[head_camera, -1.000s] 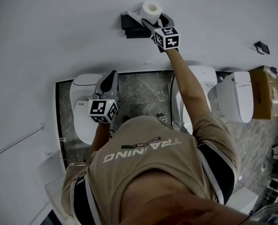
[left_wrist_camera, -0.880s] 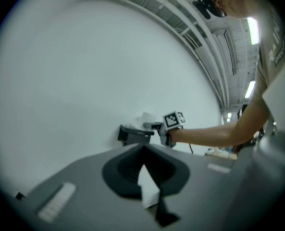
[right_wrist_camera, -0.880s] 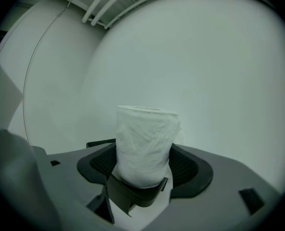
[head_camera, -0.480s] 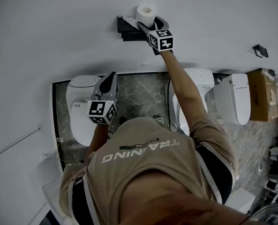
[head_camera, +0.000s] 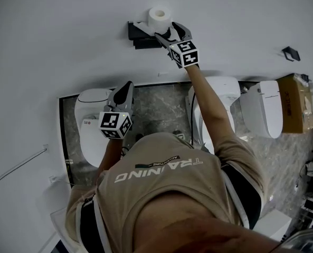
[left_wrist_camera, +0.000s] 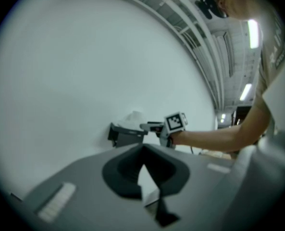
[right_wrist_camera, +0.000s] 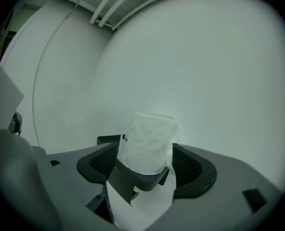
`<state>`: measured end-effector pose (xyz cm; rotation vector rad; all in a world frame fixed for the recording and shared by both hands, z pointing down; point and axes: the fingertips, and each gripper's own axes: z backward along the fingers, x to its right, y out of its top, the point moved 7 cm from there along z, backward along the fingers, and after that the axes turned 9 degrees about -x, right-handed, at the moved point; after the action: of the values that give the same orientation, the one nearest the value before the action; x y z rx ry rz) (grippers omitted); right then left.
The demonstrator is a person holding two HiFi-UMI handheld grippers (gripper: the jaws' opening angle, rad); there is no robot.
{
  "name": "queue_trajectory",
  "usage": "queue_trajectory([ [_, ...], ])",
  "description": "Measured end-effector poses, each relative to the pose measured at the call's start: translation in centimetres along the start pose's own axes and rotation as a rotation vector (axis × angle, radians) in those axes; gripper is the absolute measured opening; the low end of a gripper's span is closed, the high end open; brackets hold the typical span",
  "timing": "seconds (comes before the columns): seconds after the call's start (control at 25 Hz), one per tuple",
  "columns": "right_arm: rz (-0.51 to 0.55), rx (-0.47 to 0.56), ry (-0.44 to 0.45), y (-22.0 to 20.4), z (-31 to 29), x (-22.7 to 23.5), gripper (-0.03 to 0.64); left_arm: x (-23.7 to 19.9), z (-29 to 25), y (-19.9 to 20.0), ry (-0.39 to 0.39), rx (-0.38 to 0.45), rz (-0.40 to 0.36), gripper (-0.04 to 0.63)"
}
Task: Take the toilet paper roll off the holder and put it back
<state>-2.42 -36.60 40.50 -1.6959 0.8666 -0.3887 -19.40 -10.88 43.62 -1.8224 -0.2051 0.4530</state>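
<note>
Top centre, your right gripper (head_camera: 170, 32) stands open at the toilet paper roll (head_camera: 159, 16) on its holder (head_camera: 139, 34). Your left gripper (head_camera: 127, 84) is closed, empty.

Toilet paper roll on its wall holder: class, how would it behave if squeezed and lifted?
Probably light for its size: the toilet paper roll is wound paper round a hollow core. Likely squashy, as its crinkled side looks soft. Off the holder it may roll, being cylindrical.
</note>
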Motion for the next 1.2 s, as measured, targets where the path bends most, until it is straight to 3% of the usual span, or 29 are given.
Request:
queue_trajectory([
  [0.36, -0.087, 0.032, 0.028, -2.0, 5.9, -2.7, 0.322, 1.0, -0.8, -1.2, -0.048, -0.066, -0.013, 0.0],
  [0.56, -0.083, 0.015, 0.09, -4.2, 9.7, -6.3, 0.318, 2.3, -0.2, -1.4, -0.078, -0.075, -0.032, 0.0],
  [0.6, -0.095, 0.021, 0.089, -4.7, 10.6, -7.0, 0.287, 2.5, -0.1, -1.5, -0.081, -0.077, -0.035, 0.0],
  [0.68, -0.118, 0.031, 0.064, -5.6, 12.5, -8.3, 0.143, 2.9, 0.4, -1.9, -0.084, -0.082, -0.035, 0.0],
  [0.8, -0.149, 0.052, 0.036, -6.3, 15.5, -10.1, 0.052, 3.3, 1.1, -2.1, -0.084, -0.079, -0.029, 0.0],
  [1.04, -0.251, 0.113, 0.034, -7.6, 20.6, -13.9, 0.014, 4.0, 2.1, -1.0, -0.077, -0.034, -0.045, 0.0],
  [1.2, -0.23, 0.099, 0.031, -7.7, 22.9, -15.5, 0.012, 4.7, 2.8, -1.0, -0.083, -0.023, -0.054, 0.0],
])
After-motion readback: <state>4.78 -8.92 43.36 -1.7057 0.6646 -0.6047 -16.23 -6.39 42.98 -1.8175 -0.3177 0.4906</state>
